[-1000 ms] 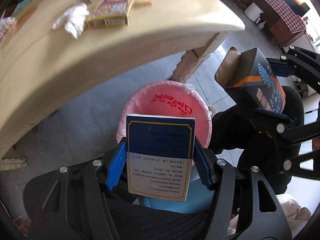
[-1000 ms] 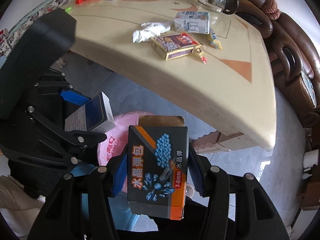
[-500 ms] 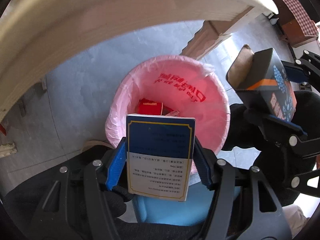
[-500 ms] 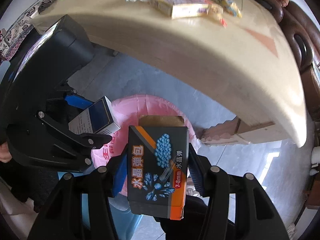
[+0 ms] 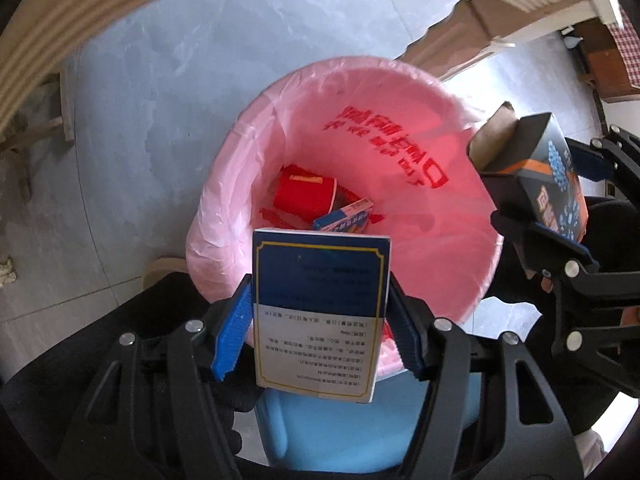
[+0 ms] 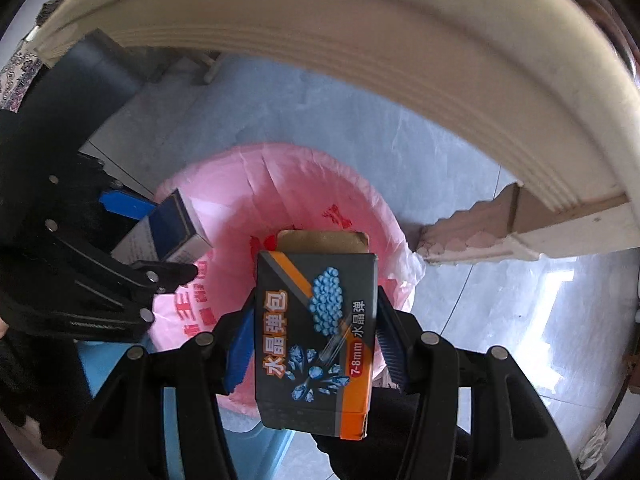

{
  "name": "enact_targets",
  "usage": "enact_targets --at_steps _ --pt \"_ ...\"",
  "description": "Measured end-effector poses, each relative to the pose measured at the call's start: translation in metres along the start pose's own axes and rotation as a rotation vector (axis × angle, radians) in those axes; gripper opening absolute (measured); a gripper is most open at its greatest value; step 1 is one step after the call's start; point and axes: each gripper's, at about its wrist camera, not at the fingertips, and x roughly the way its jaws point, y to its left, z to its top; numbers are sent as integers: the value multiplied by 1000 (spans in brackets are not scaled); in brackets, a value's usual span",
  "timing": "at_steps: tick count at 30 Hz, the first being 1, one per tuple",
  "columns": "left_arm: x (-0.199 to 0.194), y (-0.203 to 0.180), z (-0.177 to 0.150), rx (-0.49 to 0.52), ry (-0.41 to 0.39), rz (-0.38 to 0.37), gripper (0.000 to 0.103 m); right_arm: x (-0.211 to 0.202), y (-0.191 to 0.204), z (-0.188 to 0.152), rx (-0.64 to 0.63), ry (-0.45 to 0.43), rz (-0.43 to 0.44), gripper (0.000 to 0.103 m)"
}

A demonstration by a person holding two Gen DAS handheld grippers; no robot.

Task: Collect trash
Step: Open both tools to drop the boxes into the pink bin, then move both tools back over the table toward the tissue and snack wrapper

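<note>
My left gripper [image 5: 320, 320] is shut on a blue and white box [image 5: 320, 312], held over the near rim of a blue bin lined with a pink bag [image 5: 400, 92]. A red carton [image 5: 304, 196] and a small blue packet [image 5: 344, 220] lie at the bottom of the bag. My right gripper [image 6: 316, 340] is shut on a dark grey and orange box [image 6: 320, 336] with an open brown flap, above the bin's right side. From the left wrist view that dark box [image 5: 548, 184] shows at the right edge. From the right wrist view the blue and white box [image 6: 168, 228] shows at the left.
The cream table edge [image 6: 360, 60] arches overhead, with its carved leg [image 6: 500, 236] just beyond the bin. Grey tiled floor [image 5: 160, 100] surrounds the bin [image 6: 256, 456]. A dark chair or cabinet [image 6: 92, 80] stands at the left in the right wrist view.
Both grippers have sunk below the table top toward the bin, each keeping its box. The table's top and its litter have left the view; the bin's inside now shows.
</note>
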Motion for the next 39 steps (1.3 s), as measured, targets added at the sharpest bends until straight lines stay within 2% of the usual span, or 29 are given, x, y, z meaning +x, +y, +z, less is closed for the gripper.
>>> enact_targets --at_steps 8,15,18,19,20,21,28,33,39 --pt "24 8 13 -39 59 -44 62 34 -7 1 23 78 48 53" --pt "37 10 17 -53 104 -33 62 51 -3 3 12 118 71 53" --pt "39 6 17 -26 121 -25 65 55 -3 4 5 121 72 61" --pt "39 5 18 -19 121 -10 70 56 -2 4 2 120 65 64" --pt "39 5 18 -14 120 0 71 56 -2 5 -2 115 54 69" --pt "39 4 18 -9 119 6 71 56 -1 5 -2 114 49 71" --pt "38 10 20 -32 120 21 75 55 -2 5 14 121 60 71" --pt "34 4 20 -11 113 46 75 56 -3 6 30 123 71 71" --pt "17 -2 17 3 67 68 75 41 -4 5 53 108 55 71"
